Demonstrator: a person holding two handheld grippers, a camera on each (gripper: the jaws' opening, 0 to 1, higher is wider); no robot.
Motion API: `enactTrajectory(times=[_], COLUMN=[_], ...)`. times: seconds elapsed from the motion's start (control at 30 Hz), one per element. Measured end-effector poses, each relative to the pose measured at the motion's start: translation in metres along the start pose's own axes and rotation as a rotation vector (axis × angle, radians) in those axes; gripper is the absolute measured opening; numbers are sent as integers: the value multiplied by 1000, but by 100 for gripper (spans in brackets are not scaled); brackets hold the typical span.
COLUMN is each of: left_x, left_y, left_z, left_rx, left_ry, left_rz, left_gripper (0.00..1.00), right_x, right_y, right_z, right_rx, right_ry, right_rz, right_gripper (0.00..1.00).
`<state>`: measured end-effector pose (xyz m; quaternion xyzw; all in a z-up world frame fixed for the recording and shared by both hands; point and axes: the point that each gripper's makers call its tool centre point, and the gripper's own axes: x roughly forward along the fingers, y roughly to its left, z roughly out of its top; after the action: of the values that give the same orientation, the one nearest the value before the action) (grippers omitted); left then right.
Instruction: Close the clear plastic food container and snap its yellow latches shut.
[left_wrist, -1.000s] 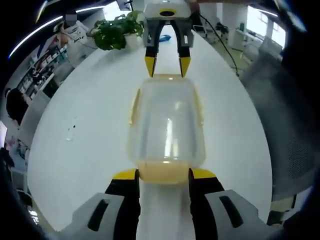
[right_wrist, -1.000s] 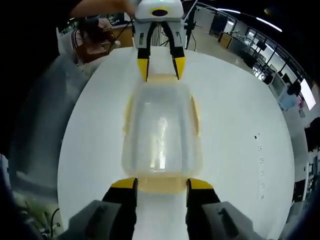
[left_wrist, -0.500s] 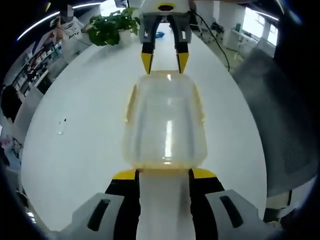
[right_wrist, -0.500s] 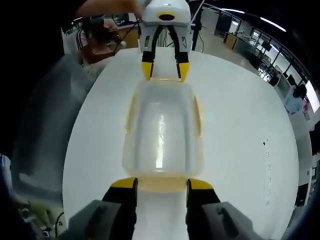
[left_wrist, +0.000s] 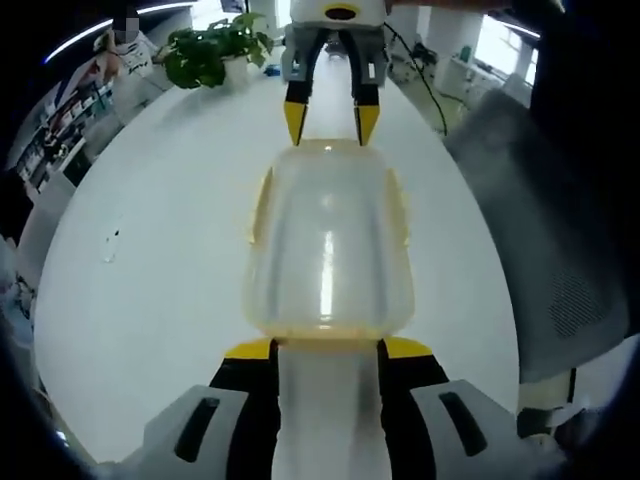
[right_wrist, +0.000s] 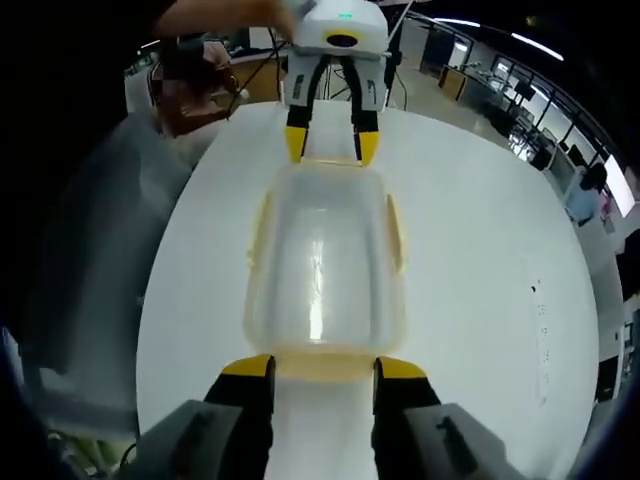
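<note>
A clear plastic food container (left_wrist: 328, 245) is seen lying lid-on upon a white table (left_wrist: 150, 260), with its long axis running between the two grippers. In the left gripper view, the left gripper (left_wrist: 326, 350) is set at the container's near end, jaws spread apart, the yellow tips flanking the yellow latch (left_wrist: 325, 334) there without being closed on it. At the container's far end the right gripper (left_wrist: 326, 122) is met head-on, its jaws likewise spread, the tips resting at or just above the far rim; contact cannot be told. Yellow side latches (left_wrist: 262, 208) are noted along both long sides of the container, lying close to the wall; whether they are snapped cannot be told. In the right gripper view the same arrangement is recorded mirrored: the right gripper (right_wrist: 322, 365) at the container's (right_wrist: 322, 262) near end, the left gripper (right_wrist: 331, 145) at the far end, both unclenched. A potted plant (left_wrist: 212, 52) is seen well beyond the container's far end, off to one side, and a grey chair (left_wrist: 560, 250) beside the table.
</note>
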<state>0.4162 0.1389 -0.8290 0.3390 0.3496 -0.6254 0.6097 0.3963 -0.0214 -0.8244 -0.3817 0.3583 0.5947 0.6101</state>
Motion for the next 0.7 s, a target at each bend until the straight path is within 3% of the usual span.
enactTrajectory(times=[0.13,0.27,0.4,0.47,0.6,0.7], left_x=[-3,-3,-11,-20,-39,-42], left_y=[-12,-17,-17,-16,-12,-19], left_z=[-5,-5,-20,-23,-12,-9], left_rx=[10,-6,-15,-37,-102,-95], left_ry=[-12,-48,-2,-17,-116,-123], left_rz=[-4,1,26,42,88,71], left_gripper=[36,36,33,33,29,21], right_x=[2,4,-6,-17,-32,-35], right_y=[11,17,17,12,7,7], right_z=[5,2,-7,-6,17,28], right_rx=[10,14,18,24,56,59], right_ry=[-46,-51,-24,-35,-147,-182], right_rz=[-10,-10,-7,-21,-39,-39], right_gripper=[37,37,39,39,35,29])
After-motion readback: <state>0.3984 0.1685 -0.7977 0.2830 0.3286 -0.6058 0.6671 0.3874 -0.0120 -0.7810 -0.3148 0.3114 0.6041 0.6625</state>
